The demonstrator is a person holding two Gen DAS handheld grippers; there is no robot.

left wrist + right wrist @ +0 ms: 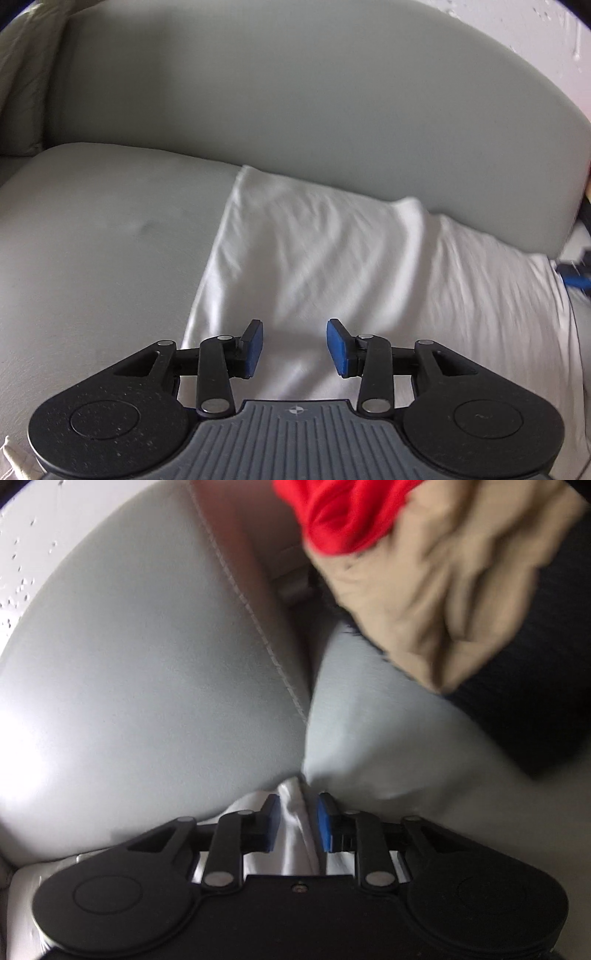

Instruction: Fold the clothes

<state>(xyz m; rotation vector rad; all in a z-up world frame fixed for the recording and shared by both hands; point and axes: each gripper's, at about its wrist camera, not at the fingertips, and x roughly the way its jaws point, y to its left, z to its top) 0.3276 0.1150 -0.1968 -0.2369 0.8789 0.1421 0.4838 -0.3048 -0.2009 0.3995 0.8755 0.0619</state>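
A white garment point(314, 258) lies spread flat on the grey sofa seat point(92, 240), its far edge against the backrest point(295, 110). My left gripper point(295, 347) hovers over the garment's near part with its blue pads point(255, 343) apart and nothing between them. In the right wrist view, my right gripper point(298, 823) is down at the crease where backrest and seat meet. A bunched ridge of the white garment point(291, 812) stands between its pads and fills the narrow gap, touching both.
A heap of other clothes lies on the seat beyond the right gripper: a red piece point(343, 513), a tan one point(443, 590) and a dark one point(535, 683). A pale cushion point(26, 74) sits at the sofa's far left. Something blue point(576, 277) shows past the garment's right edge.
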